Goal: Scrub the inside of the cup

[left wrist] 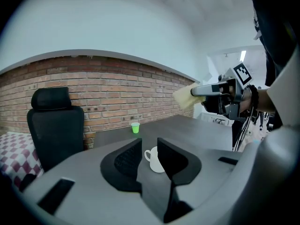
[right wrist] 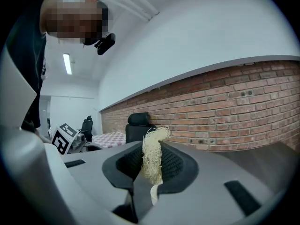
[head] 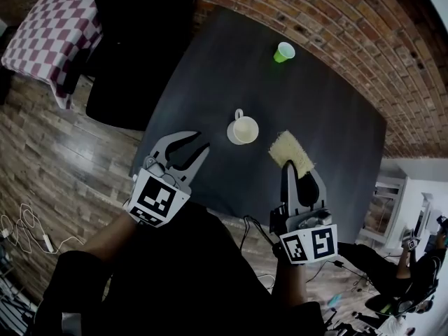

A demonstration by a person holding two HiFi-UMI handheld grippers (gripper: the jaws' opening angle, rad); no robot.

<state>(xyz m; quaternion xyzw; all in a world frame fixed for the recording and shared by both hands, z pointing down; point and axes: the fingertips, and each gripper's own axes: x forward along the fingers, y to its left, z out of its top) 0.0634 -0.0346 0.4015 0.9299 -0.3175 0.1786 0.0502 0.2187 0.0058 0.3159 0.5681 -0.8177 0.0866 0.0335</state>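
Cup [head: 243,129], white, with a handle: upright near the middle of the dark table [head: 210,68], handle turned to about 12 o'clock in the head view. Nothing touches it.

Left gripper [head: 199,143]: at about 8 o'clock from the cup and apart from it. Its jaws stand partly open with nothing gripped. In the left gripper view [left wrist: 149,146] the cup [left wrist: 153,162] shows through the gap, beyond the tips.

Right gripper [head: 288,165]: at about 5 o'clock from the cup. Its jaws are closed on a pale, fibrous scrubber [head: 292,151]. The scrubber projects past the tips, lying at about 4 o'clock from the cup and clear of it. In the right gripper view [right wrist: 152,149] the straw-coloured strands [right wrist: 152,156] stand pinched between the jaws and rise above them.

Small green cup [head: 283,52]: upright near the table's far edge, at about 1 o'clock from the white cup and well apart from it.

Black office chair [head: 133,40]: at the table's 10 o'clock side.

Checked cloth [head: 52,30]: purple and white, beyond the chair at 10 o'clock.

Brick wall [head: 336,19]: behind the table, from 12 to 3 o'clock.
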